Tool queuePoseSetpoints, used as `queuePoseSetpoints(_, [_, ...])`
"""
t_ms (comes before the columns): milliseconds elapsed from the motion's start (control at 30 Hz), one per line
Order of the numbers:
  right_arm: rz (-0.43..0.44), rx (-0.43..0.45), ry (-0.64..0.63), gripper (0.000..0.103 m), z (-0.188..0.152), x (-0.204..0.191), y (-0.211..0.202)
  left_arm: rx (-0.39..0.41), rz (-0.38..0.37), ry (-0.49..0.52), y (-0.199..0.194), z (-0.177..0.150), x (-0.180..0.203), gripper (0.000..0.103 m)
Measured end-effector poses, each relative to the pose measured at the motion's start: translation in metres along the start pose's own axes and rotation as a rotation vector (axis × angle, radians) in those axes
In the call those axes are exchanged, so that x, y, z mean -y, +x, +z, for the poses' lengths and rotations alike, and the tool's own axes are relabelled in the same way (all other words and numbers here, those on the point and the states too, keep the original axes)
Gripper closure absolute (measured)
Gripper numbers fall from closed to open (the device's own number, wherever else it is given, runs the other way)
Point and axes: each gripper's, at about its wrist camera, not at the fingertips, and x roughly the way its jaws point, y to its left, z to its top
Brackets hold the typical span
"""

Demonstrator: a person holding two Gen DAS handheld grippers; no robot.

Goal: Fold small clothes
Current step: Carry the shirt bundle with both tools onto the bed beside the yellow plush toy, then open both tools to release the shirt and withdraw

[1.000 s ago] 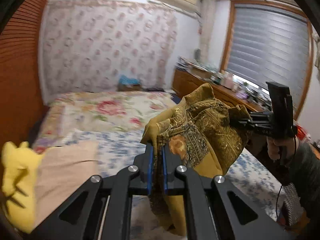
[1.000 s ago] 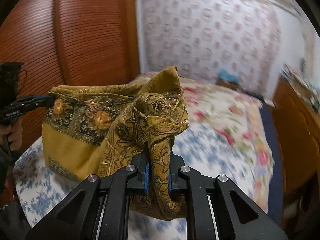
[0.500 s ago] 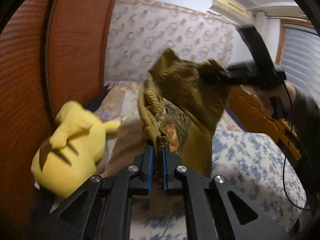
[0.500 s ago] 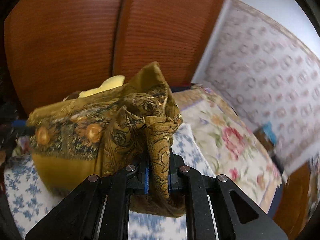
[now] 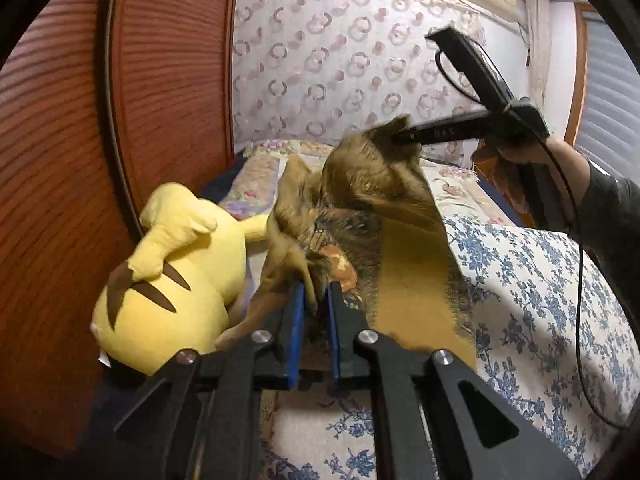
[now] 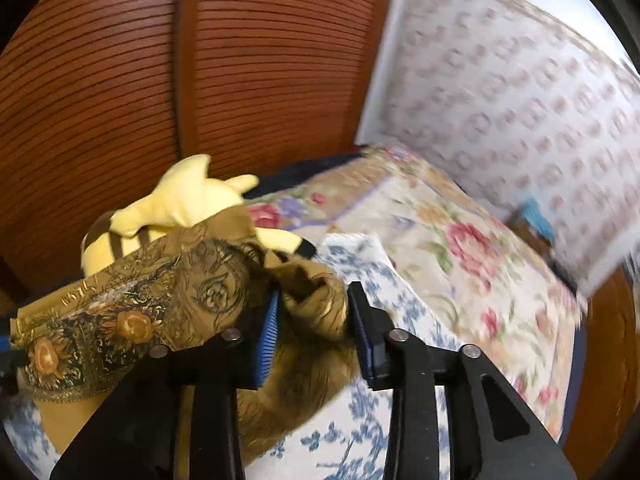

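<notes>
The ochre-brown patterned cloth with orange flower motifs (image 5: 404, 216) hangs above the bed with the blue-and-white floral sheet (image 5: 540, 288), stretched between both tools. The left gripper (image 5: 316, 300) has its blue-padded jaws nearly together, with a bunched corner of the cloth between them; they have just been parting slightly, and whether the pads press the fabric cannot be told. The right gripper (image 6: 314, 320) has just been opening: its jaws stand apart, with a loose fold of cloth between them, not clamped. In the left wrist view a hand in a dark sleeve (image 5: 532, 152) carries the right tool. A yellow plush toy with brown stripes (image 5: 168, 280) lies just beside the cloth, against the reddish-brown ribbed wooden panel (image 5: 160, 80).
</notes>
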Motion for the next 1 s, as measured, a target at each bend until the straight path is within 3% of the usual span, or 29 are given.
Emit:
queuePoseSetpoints(200, [0.021, 0.057, 0.081, 0.059, -0.048, 0.008, -0.051, 0.058, 0.021, 0.063, -0.031, 0.007, 0.035, 0.083])
queuePoseSetpoints(400, [0.013, 0.136, 0.203, 0.056, -0.119, 0.015, -0.129, 0.097, -0.029, 0.103, -0.048, 0.012, 0.074, 0.080])
queuePoseSetpoints(667, [-0.121, 0.223, 0.340, 0.050, -0.212, 0.020, -0.233, 0.109, -0.037, 0.127, -0.061, 0.011, 0.127, 0.080])
queuePoseSetpoints(1000, [-0.293, 0.313, 0.462, 0.050, -0.265, 0.024, -0.329, 0.156, -0.059, 0.155, -0.085, 0.013, 0.175, 0.080])
